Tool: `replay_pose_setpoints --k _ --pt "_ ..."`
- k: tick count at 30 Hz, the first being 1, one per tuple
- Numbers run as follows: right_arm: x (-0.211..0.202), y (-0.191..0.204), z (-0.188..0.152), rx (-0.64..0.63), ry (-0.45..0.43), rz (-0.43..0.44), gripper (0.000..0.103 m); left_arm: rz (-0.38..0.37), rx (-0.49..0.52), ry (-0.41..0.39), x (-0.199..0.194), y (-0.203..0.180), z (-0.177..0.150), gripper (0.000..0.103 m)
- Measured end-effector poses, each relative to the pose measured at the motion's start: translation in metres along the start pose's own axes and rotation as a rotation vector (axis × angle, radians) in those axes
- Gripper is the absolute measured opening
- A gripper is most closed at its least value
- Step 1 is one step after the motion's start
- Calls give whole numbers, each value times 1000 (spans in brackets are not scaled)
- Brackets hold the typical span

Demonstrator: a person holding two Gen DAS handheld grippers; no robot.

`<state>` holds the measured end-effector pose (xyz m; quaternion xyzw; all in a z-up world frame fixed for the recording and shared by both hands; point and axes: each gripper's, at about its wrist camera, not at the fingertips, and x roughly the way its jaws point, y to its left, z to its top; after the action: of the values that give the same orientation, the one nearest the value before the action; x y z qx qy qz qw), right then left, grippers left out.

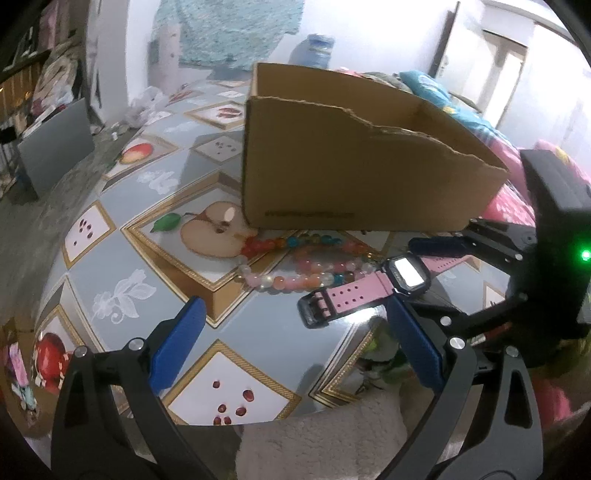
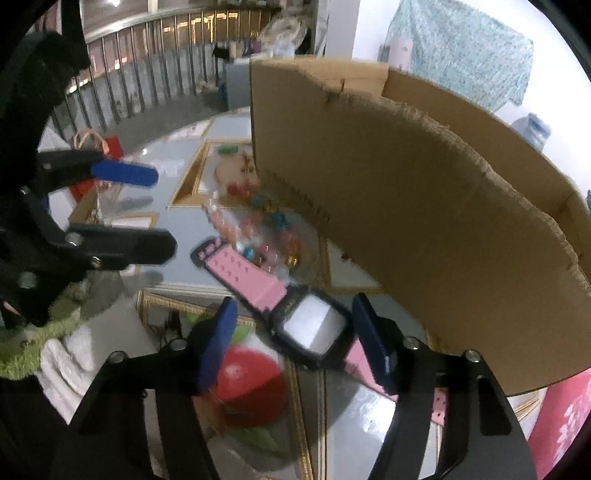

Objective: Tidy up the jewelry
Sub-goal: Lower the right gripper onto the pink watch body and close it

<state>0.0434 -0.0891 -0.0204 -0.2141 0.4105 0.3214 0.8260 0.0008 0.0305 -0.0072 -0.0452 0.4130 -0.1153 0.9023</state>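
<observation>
The worktop (image 1: 258, 354) is the largest thing here, a glossy sheet printed with fruit pictures and gold-edged diamonds; its near edge is cut off behind the claw frames, and glare washes out part of it beside the watch. On its far half stands a cardboard box (image 1: 354, 162), open at the top with a torn, ragged near wall; what it holds is hidden from both views, and in the right wrist view its right end runs out of frame. Behind it the room is dim and blurred: a pale wall with a light blue cloth (image 1: 236, 29) hung on it, a railing (image 2: 147, 66) in the right wrist view, and pink patterned bedding (image 1: 517, 206) to the right.

The beaded bracelets (image 1: 303, 262) lie in a loose heap on the worktop just in front of the box, touching the watch strap; how many strands there are is hard to make out.

The pink-strapped watch (image 2: 314, 325) lies flat, face up, to the right of the beads, its far strap end partly hidden by the right claw (image 2: 291, 332), which is spread wide with the watch case between its blue pads, not gripping it. The left claw (image 1: 291, 317) hangs released, its pads wide apart above the worktop, just near of the buckle end.
</observation>
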Motion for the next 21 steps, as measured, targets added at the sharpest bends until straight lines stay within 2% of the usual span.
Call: replay_pose_setpoints --k 4,11,14,18,21 --pt "-6 4 -4 1 27 30 61 -11 27 -4 0 -2 -2 95" --pt "-12 11 -10 -14 47 -18 61 -3 42 0 -3 -1 -10 95" --pt "-14 13 -11 -42 38 -44 61 1 82 0 -6 -5 -14 95" --pt "-7 17 -19 -106 77 -58 61 2 142 1 -9 -13 -20 95" --pt "-8 11 -18 -74 86 -18 61 18 203 -11 -10 -23 -23 94"
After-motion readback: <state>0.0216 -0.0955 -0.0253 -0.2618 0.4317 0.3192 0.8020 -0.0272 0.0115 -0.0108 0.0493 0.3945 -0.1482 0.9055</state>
